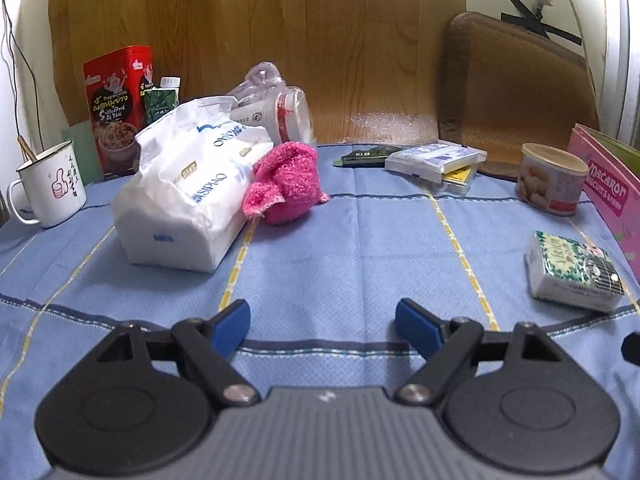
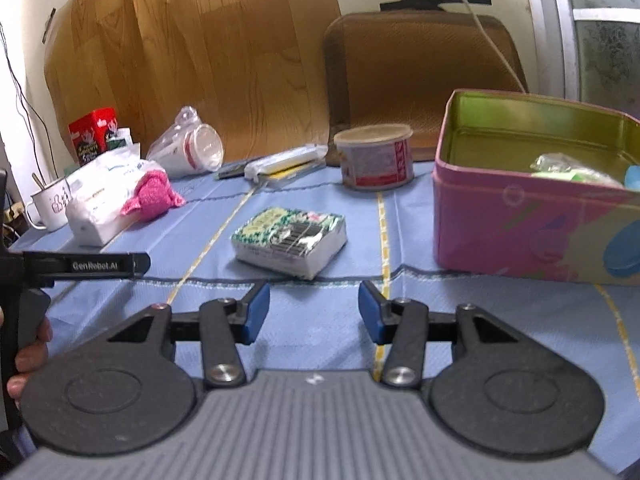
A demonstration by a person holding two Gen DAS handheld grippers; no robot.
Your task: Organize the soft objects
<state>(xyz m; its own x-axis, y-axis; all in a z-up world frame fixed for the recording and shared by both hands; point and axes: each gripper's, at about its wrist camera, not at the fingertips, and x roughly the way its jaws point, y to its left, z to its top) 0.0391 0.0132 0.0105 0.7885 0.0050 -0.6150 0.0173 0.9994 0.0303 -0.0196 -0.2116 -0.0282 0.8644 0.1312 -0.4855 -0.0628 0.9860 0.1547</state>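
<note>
At ten o'clock the white tissue pack [image 1: 182, 184] touches the pink cloth [image 1: 286, 182]. The left gripper [image 1: 322, 326] gapes wide, empty. At twelve o'clock lies the small tissue packet [image 2: 290, 240]; the right gripper [image 2: 314, 312] stands narrower, empty. The pink tin [image 2: 536, 216] sits at two o'clock.

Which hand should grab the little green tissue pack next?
Probably the right. The right gripper is open and empty, with the green tissue pack straight ahead and the pink tin beside it. From the left gripper, the pack lies far off to the side.
</note>
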